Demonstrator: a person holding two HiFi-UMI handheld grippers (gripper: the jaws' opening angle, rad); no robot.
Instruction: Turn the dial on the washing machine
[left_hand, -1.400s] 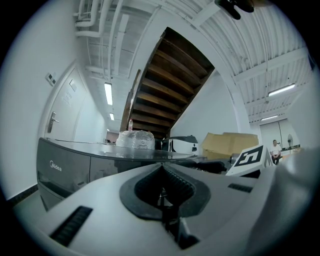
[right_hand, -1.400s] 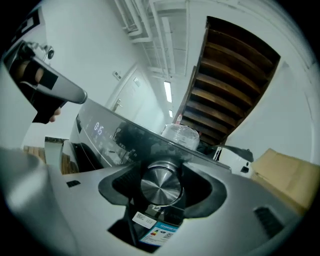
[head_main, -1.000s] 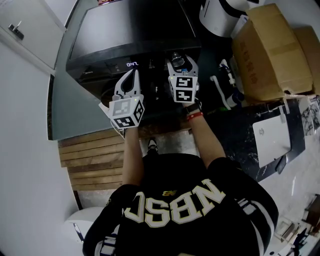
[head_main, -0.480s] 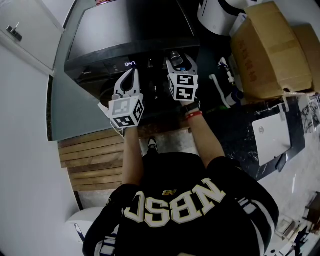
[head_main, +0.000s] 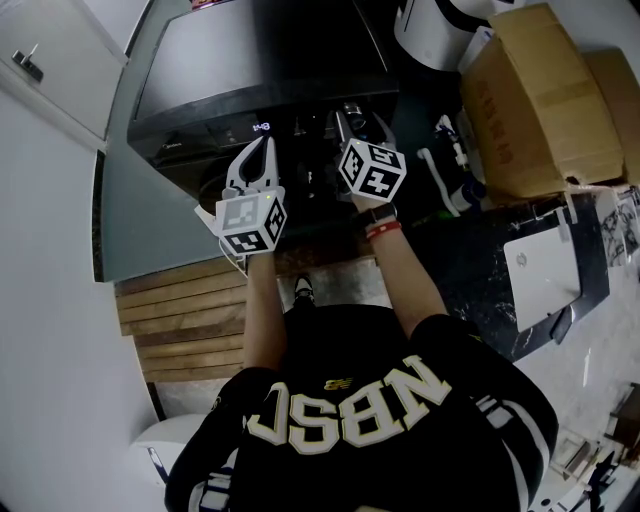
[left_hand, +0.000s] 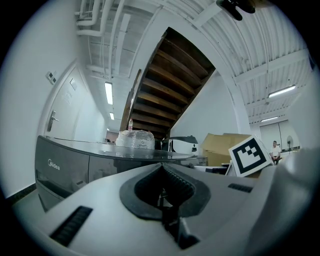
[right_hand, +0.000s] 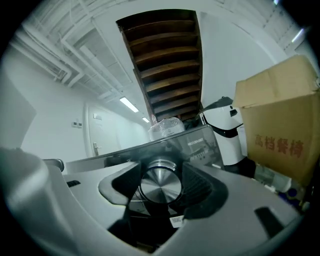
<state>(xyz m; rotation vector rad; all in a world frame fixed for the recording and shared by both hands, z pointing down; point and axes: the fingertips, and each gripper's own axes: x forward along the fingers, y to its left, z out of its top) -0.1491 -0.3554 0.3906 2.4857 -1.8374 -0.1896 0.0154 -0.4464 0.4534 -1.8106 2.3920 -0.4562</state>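
Slip risk at dial: R gripper clamped on it, L gripper idle.
Black washing machine fills the upper head view, control panel toward the operator. R gripper is at the panel front w/ its marker cube canted, pads flanking the metal dial at 3 and 9 o'clock in the right gripper view. L gripper, at 9 o'clock of R, has jaws together, nothing between, no contact visible. Judgement: smooth brushed knob + narrow pad contact means the pads may skate round w/o turning it. An off-axis wrist roll could lever the jaws off the rim or overshoot the setting. Lit display, 9 o'clock of the dial, is the check; digits too small to read.
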